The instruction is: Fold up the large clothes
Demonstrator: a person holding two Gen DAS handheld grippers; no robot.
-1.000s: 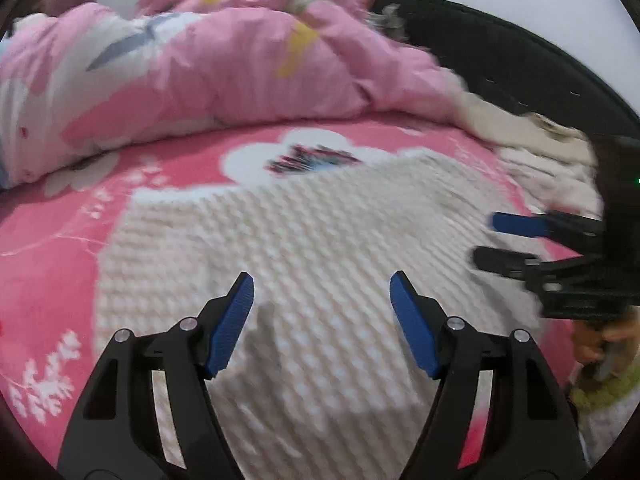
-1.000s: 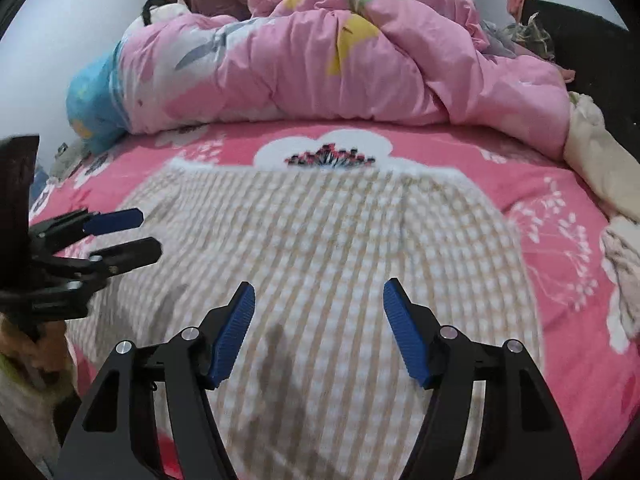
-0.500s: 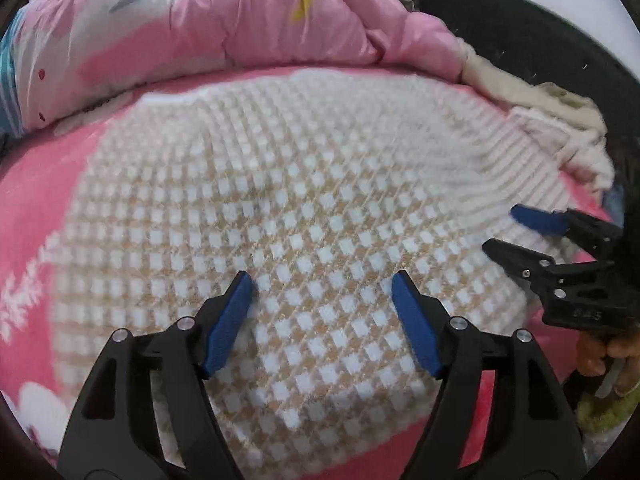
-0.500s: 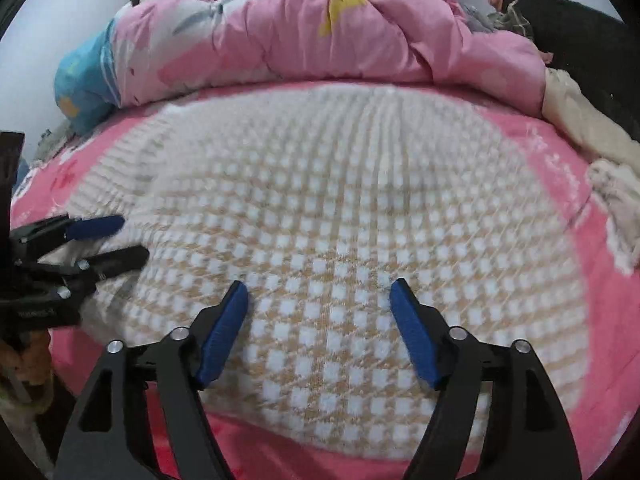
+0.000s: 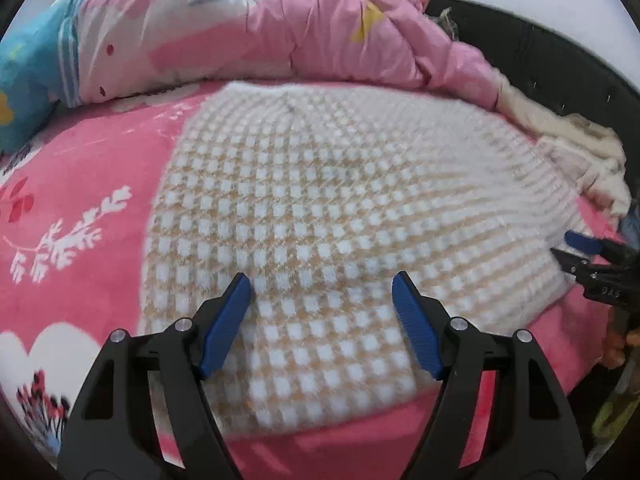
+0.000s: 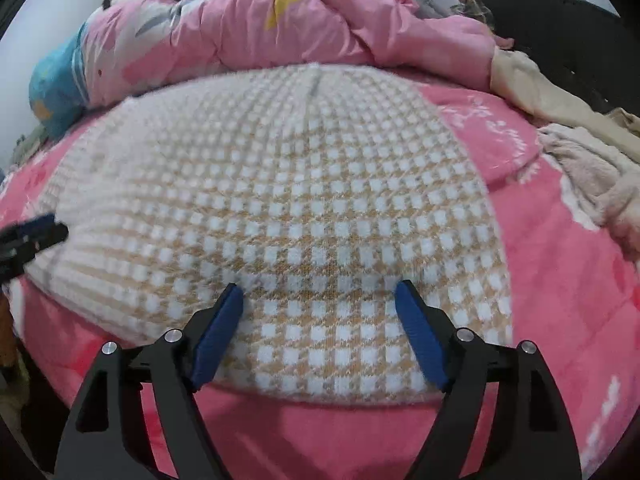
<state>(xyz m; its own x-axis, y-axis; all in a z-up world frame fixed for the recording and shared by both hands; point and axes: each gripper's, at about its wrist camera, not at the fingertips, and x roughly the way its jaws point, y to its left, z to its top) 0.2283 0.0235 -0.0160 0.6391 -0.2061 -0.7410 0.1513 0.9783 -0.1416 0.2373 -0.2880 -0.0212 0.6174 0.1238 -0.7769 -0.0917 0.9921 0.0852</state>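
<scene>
Both grippers have come closer to the checked sweater (image 5: 320, 220). Our left gripper (image 5: 321, 300) is wide open and holds nothing; our right gripper (image 6: 320, 312) has just been opening and holds nothing too. We might pinch the pink blanket (image 6: 320, 432) underneath.

Soft, even indoor light with no glare and only faint shadows. Both fisheye views bulge strongly and darken at the corners. The checked sweater (image 5: 328, 236) blurs toward its edges.

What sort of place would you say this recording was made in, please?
Most likely a bedroom: a checked knit garment lies spread on a bed's pink floral sheet, with a bunched pink duvet behind it.
</scene>
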